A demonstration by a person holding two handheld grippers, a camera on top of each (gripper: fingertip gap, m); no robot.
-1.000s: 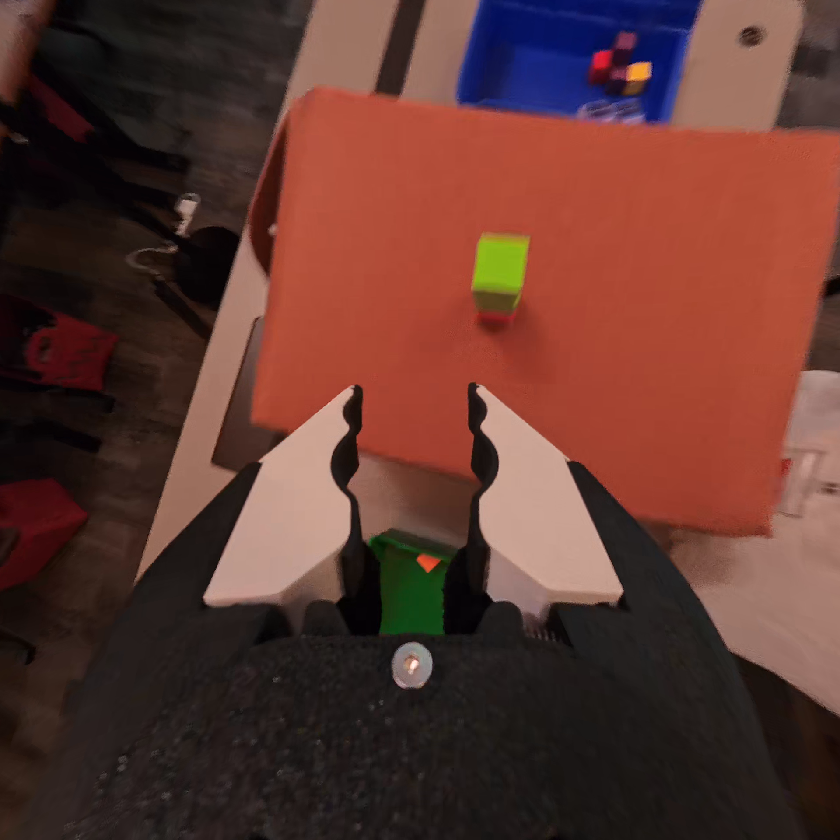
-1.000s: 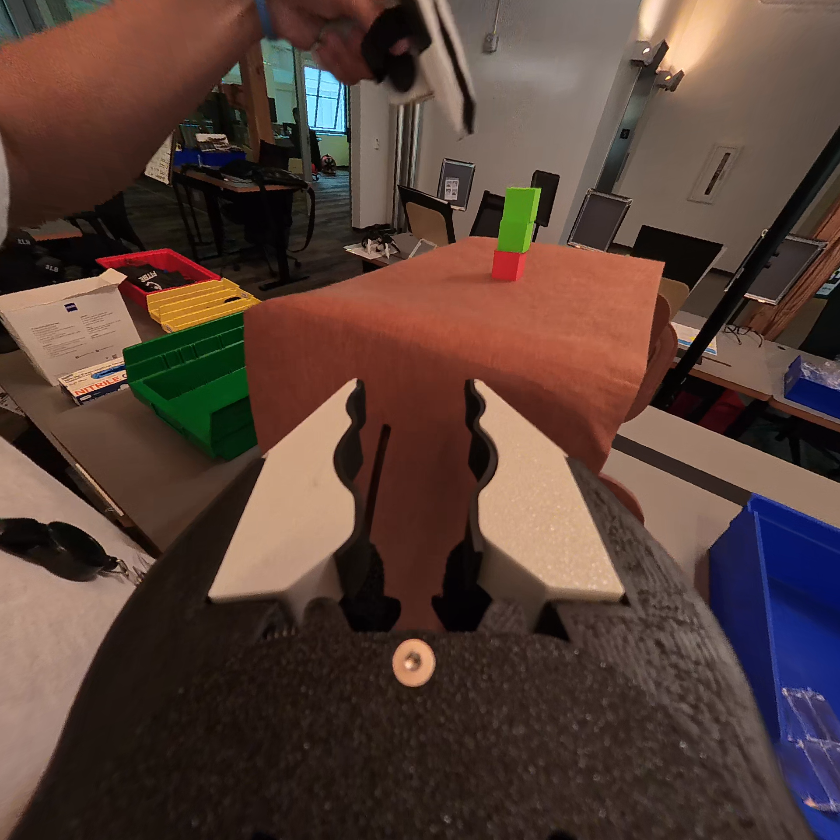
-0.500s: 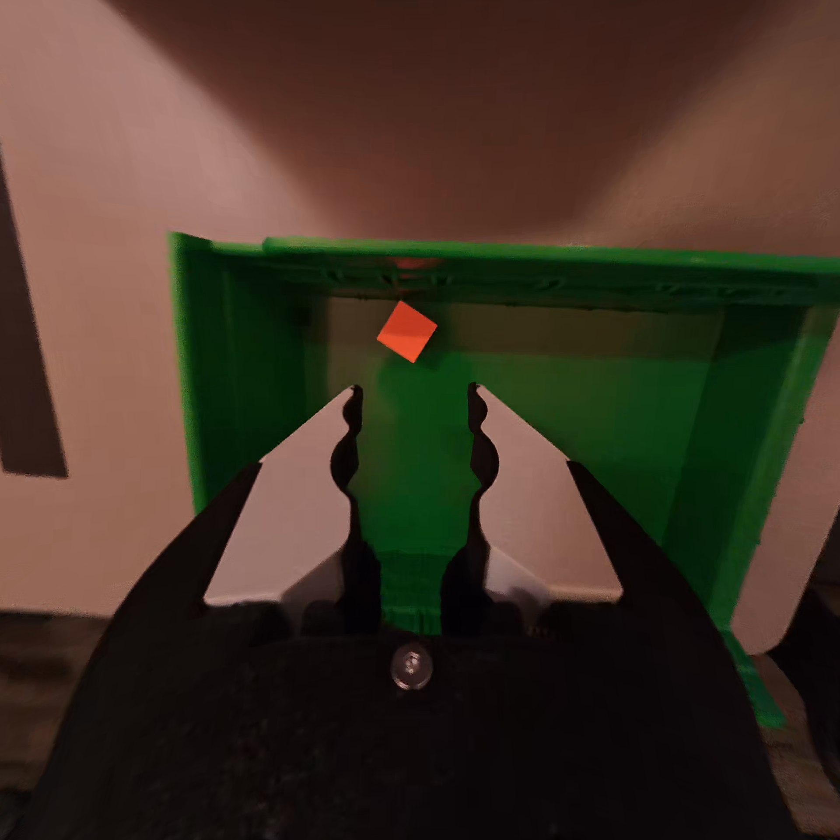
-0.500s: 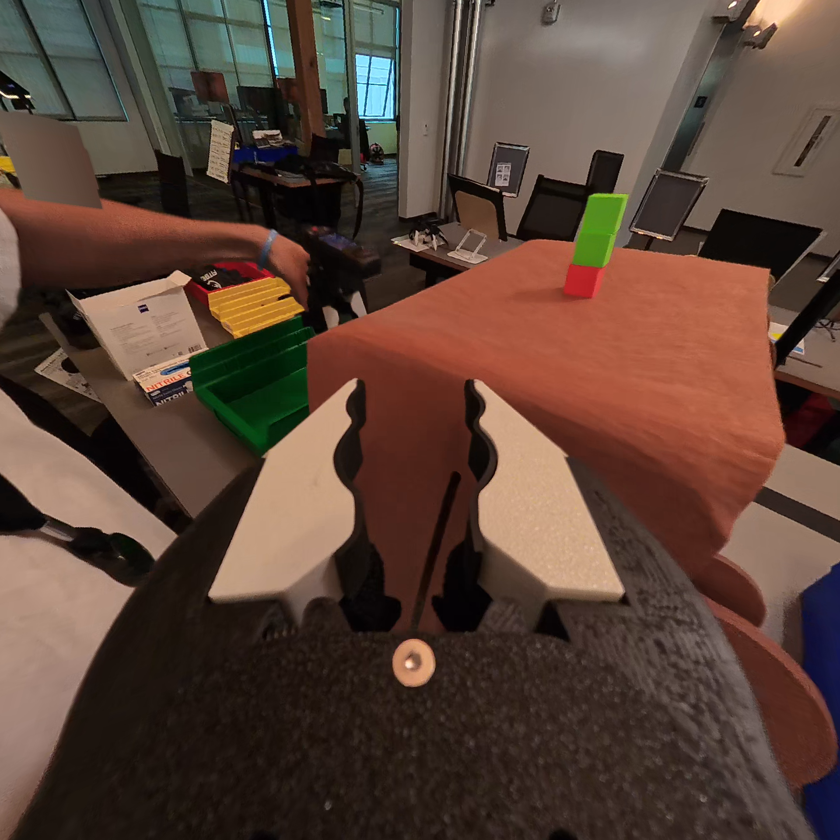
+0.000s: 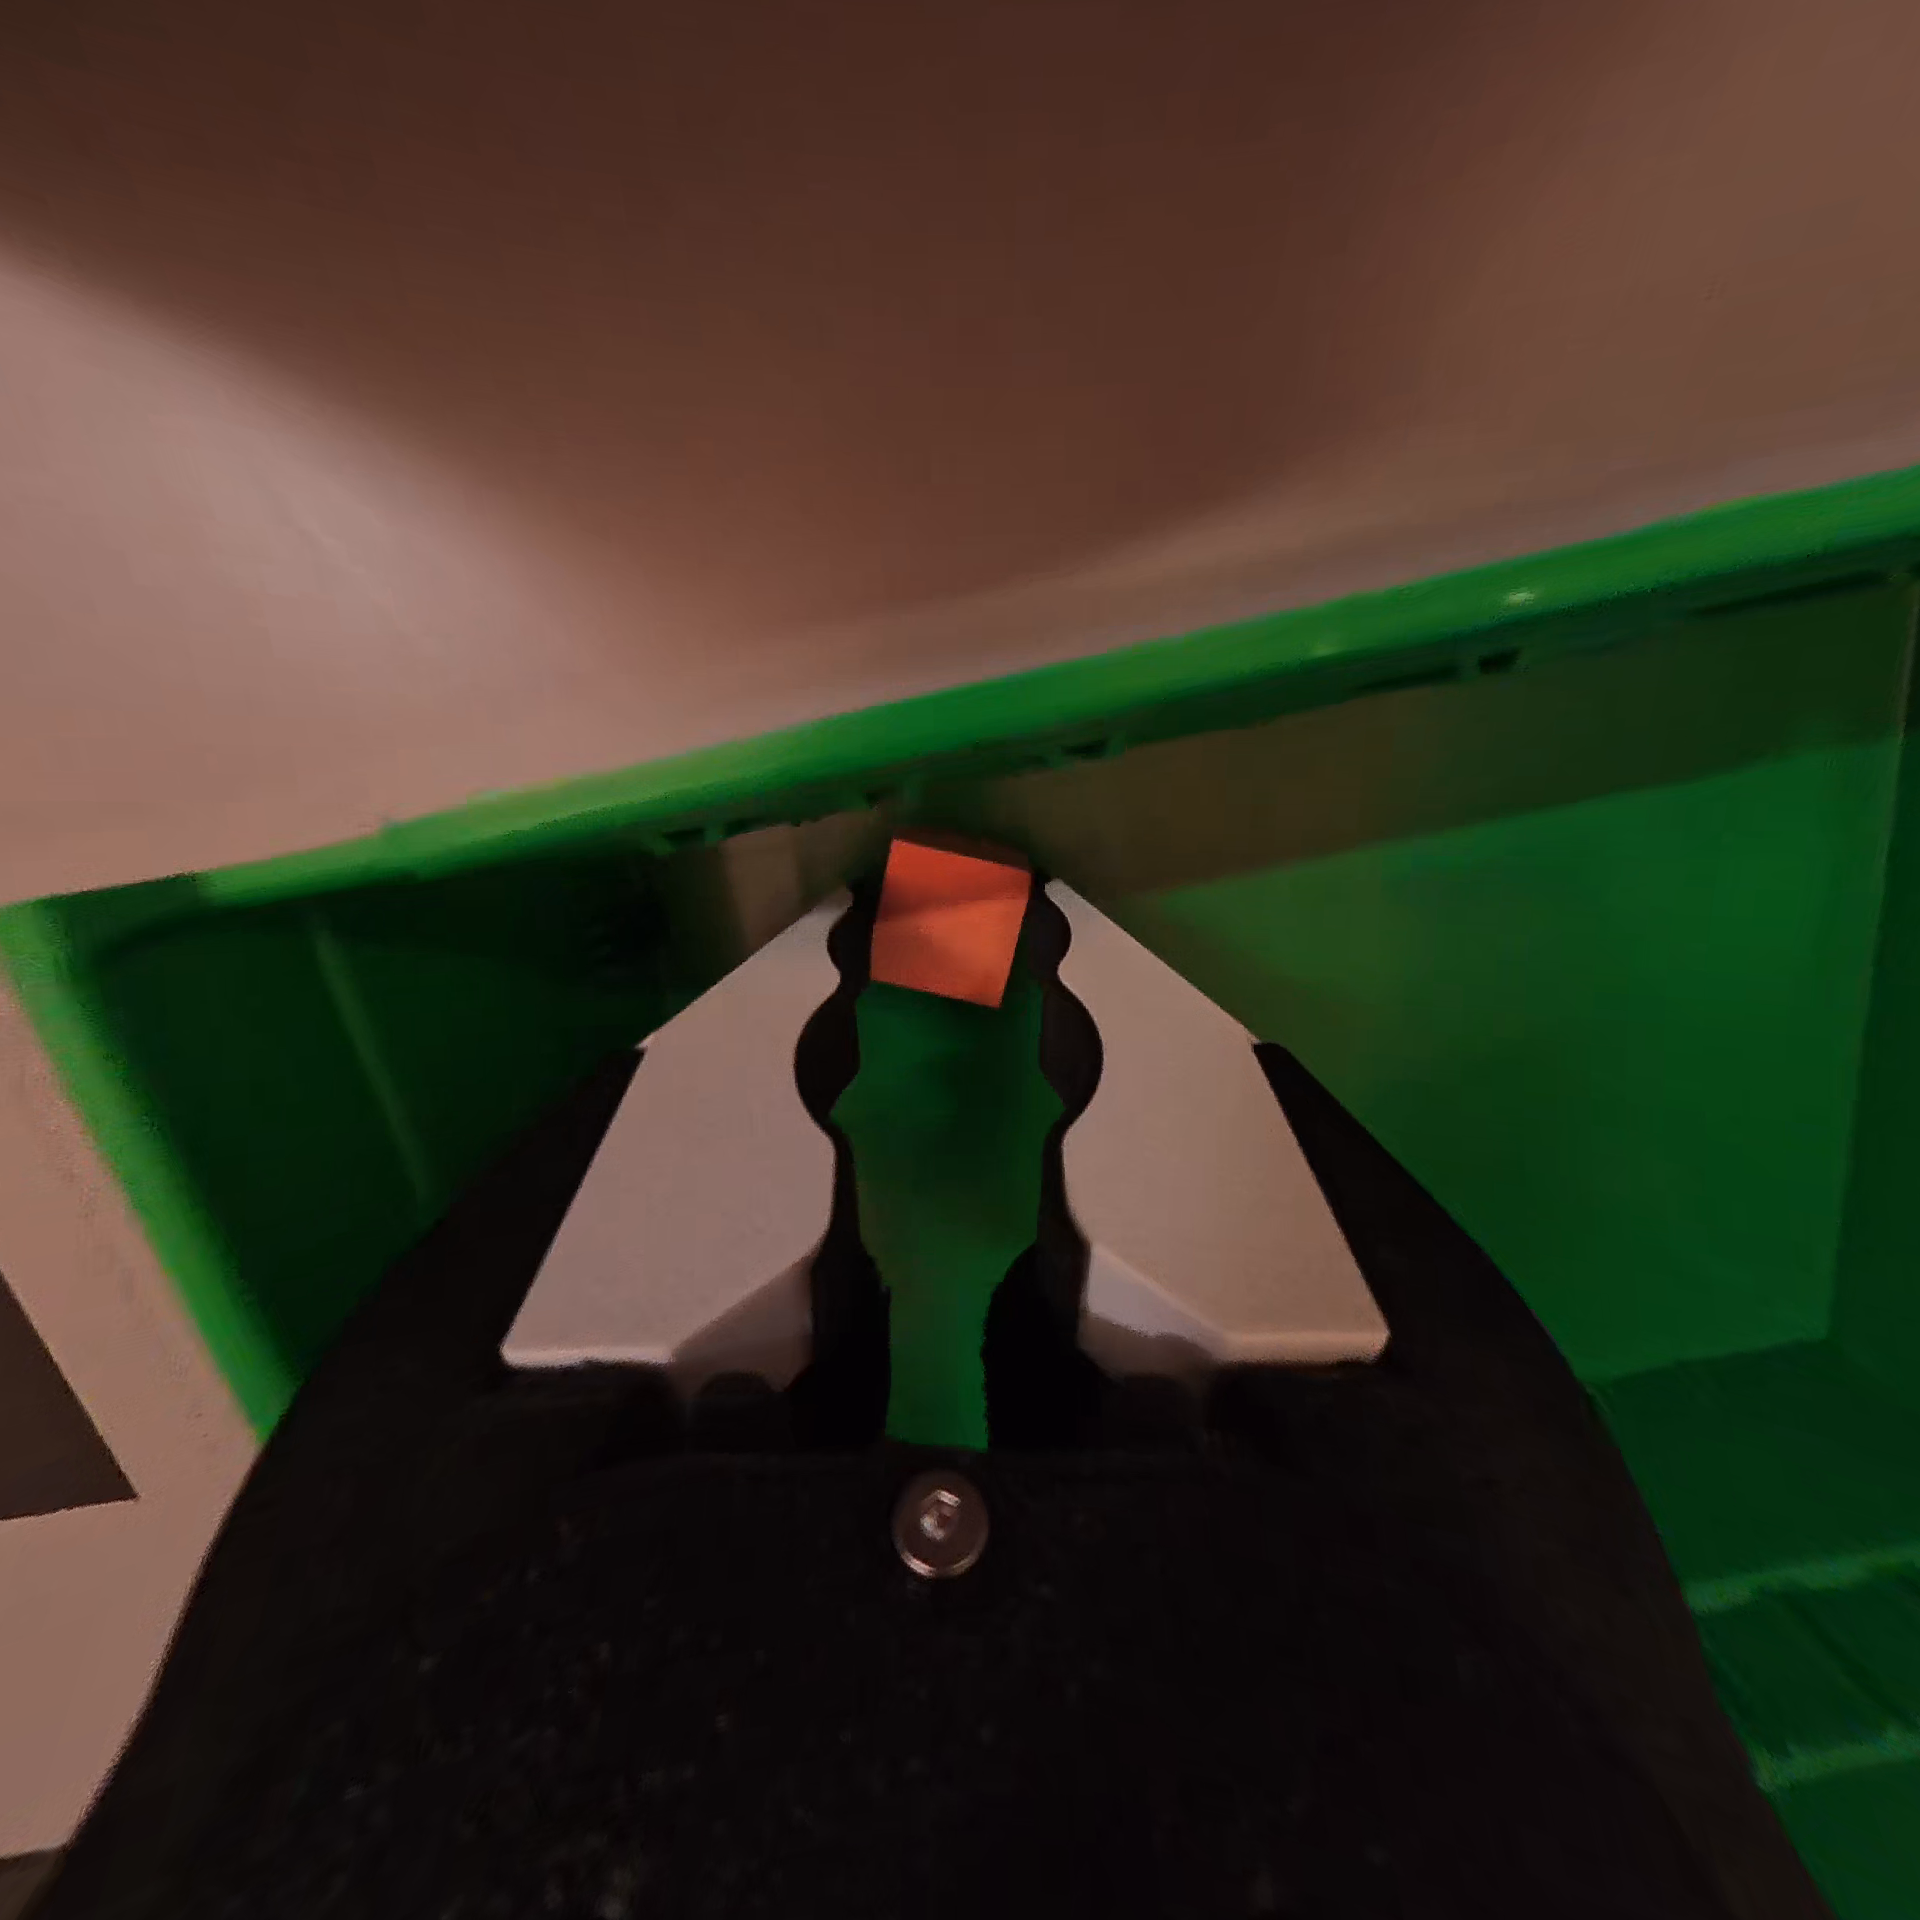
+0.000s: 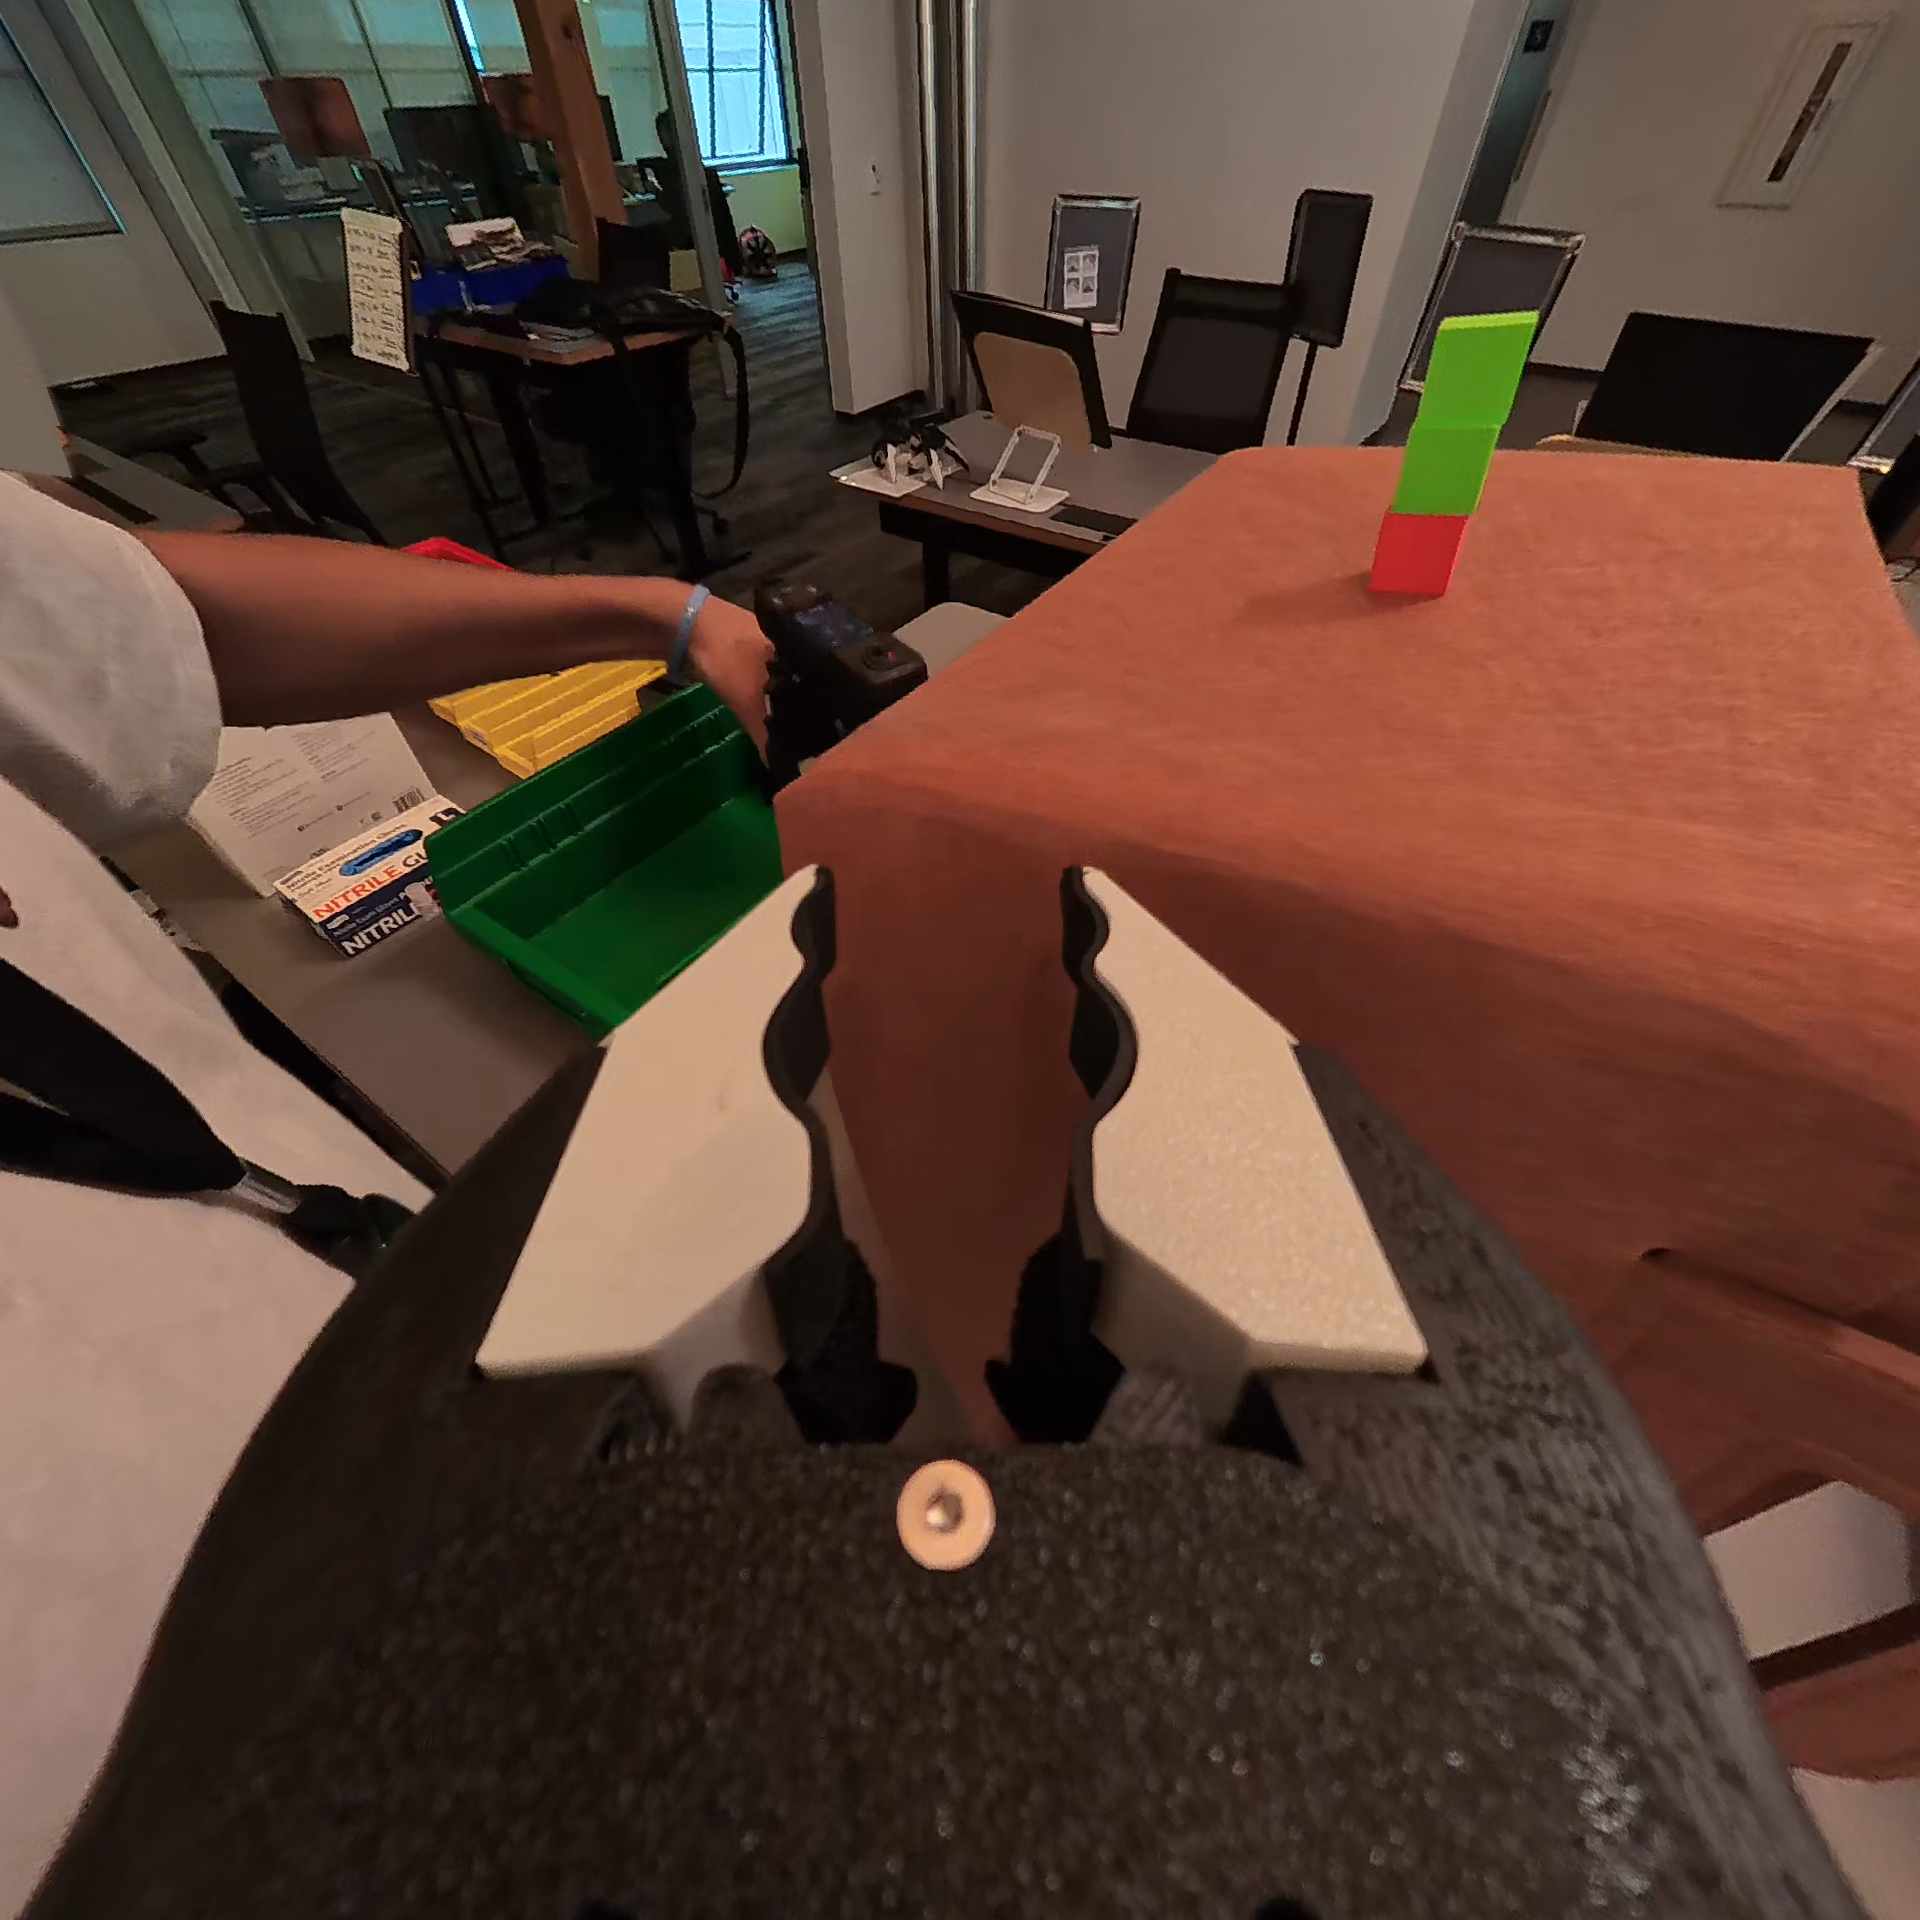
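Observation:
My left gripper (image 5: 951,914) is down inside a green bin (image 5: 1558,1039), close to its far wall. Its jaws have closed in on a small orange cube (image 5: 951,925), which fills the gap at the fingertips. My right gripper (image 6: 945,904) is open and empty, facing the front side of a box draped in a rust-coloured cloth (image 6: 1351,831). On top of the cloth stands a stack (image 6: 1455,457) of a red cube with two green cubes on it. In the right wrist view a person's hand holds the left gripper's black body (image 6: 831,665) over the green bin (image 6: 623,883).
A yellow bin (image 6: 551,707), a glove box (image 6: 364,894) and a white carton (image 6: 301,769) lie on the grey table left of the green bin. The person's arm (image 6: 416,623) reaches across them. Desks and chairs stand behind.
My left gripper has swung from above the cloth down into the green bin, reached the orange cube, and its jaws have narrowed around it. The right gripper has shifted a little, still open.

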